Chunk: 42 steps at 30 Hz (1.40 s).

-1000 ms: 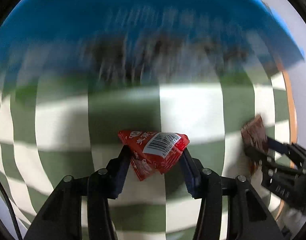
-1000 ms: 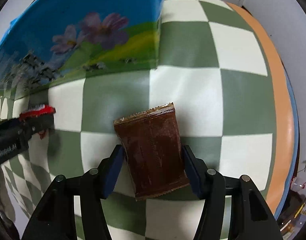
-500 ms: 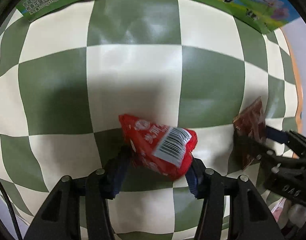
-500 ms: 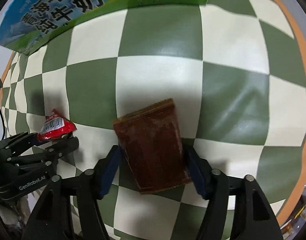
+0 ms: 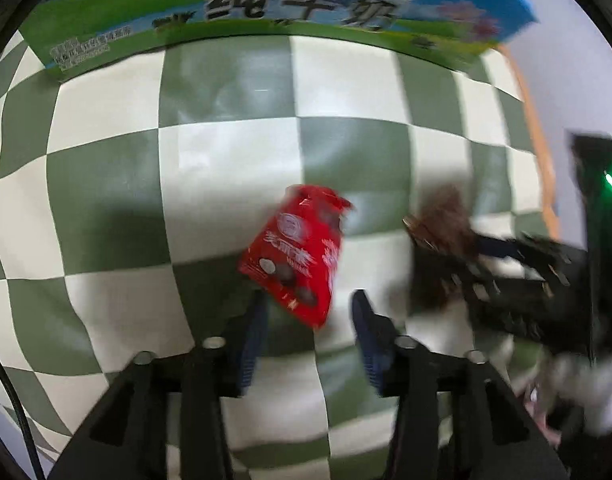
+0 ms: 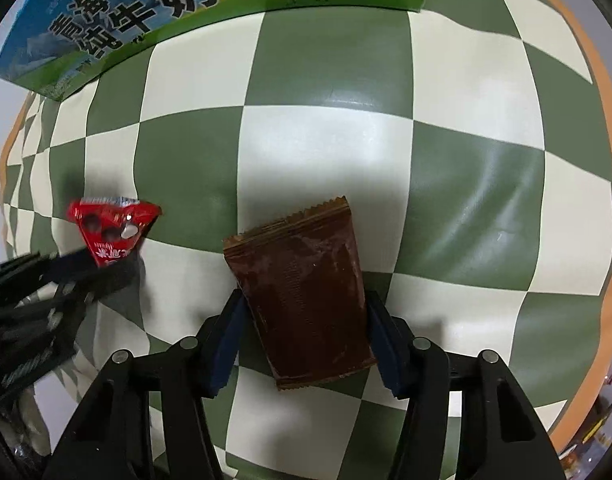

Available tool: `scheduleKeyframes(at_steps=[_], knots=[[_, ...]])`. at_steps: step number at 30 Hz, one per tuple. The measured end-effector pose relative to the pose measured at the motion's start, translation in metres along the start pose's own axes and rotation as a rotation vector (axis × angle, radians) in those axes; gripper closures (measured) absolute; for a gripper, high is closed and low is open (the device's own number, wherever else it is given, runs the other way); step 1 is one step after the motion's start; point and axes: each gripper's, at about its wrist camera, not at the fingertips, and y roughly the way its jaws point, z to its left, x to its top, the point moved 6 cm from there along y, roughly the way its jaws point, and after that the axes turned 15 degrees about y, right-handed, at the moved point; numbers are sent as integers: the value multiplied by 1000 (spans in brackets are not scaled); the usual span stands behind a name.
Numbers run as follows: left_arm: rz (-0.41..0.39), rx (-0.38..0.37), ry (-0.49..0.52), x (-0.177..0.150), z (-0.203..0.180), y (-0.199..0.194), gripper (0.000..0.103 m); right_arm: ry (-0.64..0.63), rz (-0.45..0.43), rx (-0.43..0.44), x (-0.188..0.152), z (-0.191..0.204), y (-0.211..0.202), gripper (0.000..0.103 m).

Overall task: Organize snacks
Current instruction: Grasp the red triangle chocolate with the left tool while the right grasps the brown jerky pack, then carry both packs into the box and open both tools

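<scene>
Left gripper [image 5: 306, 312] opening, red packet [image 5: 298, 256] loose between; right gripper [image 6: 304, 320] closing on brown packet [image 6: 302, 292].

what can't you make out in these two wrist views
- Milk carton: both views cut it off at the top edge; its top is unseen.
- Brown packet in the left wrist view: motion-blurred, and the right gripper covers its lower part.
- Red snack packet: print too blurred to read.
- Left gripper: opening; the blur hides whether the pads touch the packet.
- Brown packet's print, right wrist view: too faint.
</scene>
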Motion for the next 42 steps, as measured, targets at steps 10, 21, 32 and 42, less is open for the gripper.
scheduleKeyframes(at_steps=[10,21,32,42], knots=[[47,11,96,12,-1,-1,43,83,41,67,23,-22,-2,41],[66,13,2,16,9,32,64,84,16,42,-2,16,15,46],[-119,-2,-83,7,17,-52,65,121,-26,134,-10,18,-22,46],[-387,-52,-99,70,17,-179,64,69,-202,304,23,52,-159,46]])
